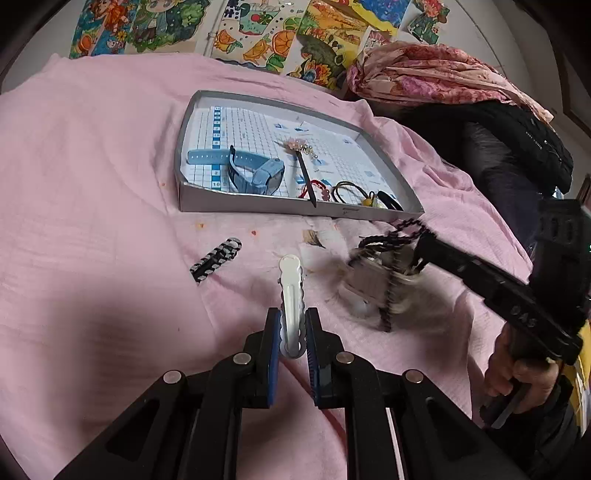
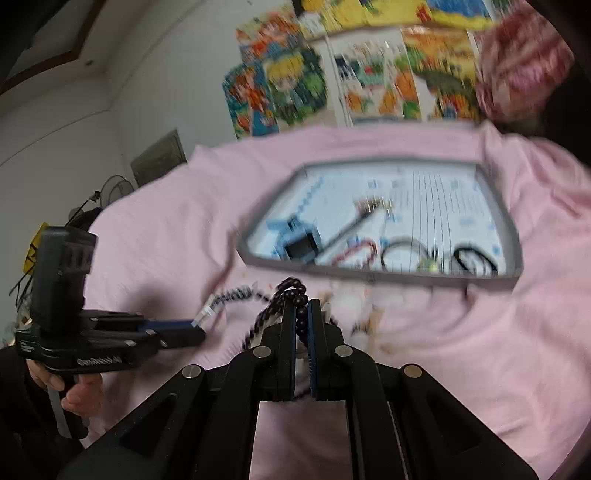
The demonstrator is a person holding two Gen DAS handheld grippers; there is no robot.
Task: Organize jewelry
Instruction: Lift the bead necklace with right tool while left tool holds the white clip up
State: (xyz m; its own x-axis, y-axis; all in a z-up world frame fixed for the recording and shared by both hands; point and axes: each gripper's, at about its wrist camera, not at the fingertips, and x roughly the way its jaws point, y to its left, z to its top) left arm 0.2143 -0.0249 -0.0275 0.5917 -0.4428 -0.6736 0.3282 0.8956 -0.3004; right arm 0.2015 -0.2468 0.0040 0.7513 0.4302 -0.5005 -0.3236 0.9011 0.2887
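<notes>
Two grippers are in play over a pink cloth point(image 1: 92, 166). The left gripper point(image 1: 291, 332) has its jaws pressed narrow against a white hair clip point(image 1: 291, 291), which points forward toward the box with its near end between the blue pads point(image 1: 272, 354) and its far end lying on the cloth. The right gripper point(image 2: 303, 325) is clamped on a string of dark beads point(image 2: 291, 291); the beads bunch above the fingertips and trail down between them and off to the left. From the left wrist view the right gripper point(image 1: 424, 243) shows at right, held by a hand point(image 1: 517, 373), beads point(image 1: 399, 236) looping around a blurred pale thing point(image 1: 376, 280) below it; cannot tell what that thing is or whether the beads touch it. A black-and-white striped clip point(image 1: 216, 258) lies alone on the cloth, left of the white clip and apart from it. Beyond sits a shallow grey box point(image 1: 295, 210) lined with gridded paper, holding a blue watch point(image 1: 251, 173) at left, a black hair stick point(image 1: 304, 166) with a pink flower top in the middle, a red cord bracelet point(image 1: 314, 188) and black hair ties point(image 1: 358, 192) along the near wall. Colourful drawings point(image 1: 258, 33) cover the wall behind; a floral cloth point(image 1: 424, 74) lies heaped at far right. The right wrist view is motion-blurred, and shows the left gripper point(image 2: 192, 328) at left.
</notes>
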